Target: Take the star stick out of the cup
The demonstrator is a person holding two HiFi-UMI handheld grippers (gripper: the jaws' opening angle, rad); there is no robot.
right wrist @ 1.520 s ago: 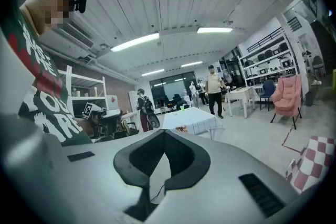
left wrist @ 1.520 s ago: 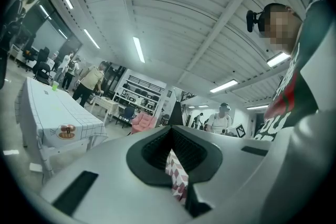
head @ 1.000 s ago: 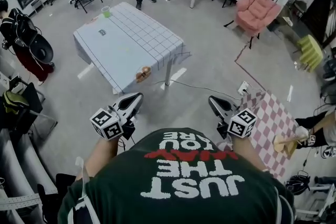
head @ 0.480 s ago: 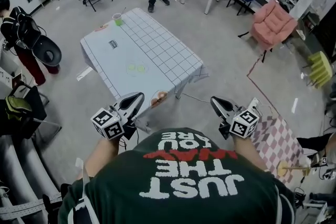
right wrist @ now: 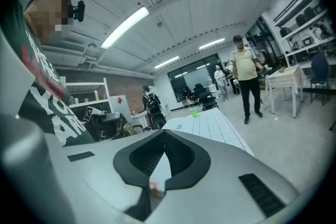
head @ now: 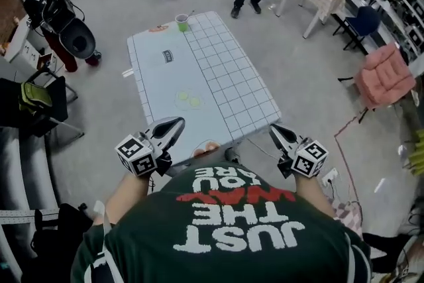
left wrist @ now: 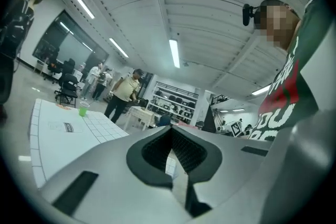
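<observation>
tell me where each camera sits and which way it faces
Head view: on the head, steeply down at the white gridded table; green shirt, left gripper, right gripper show.
Left gripper view: on that gripper, along its shut jaws, over the table; shirt shows.
Right gripper view: likewise.
All share the small green cup.

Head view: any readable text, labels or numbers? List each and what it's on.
"JUST THE WAY YOU ARE": on the person's green shirt, upside down in this view.
Dark label on the table: too small to read.
</observation>
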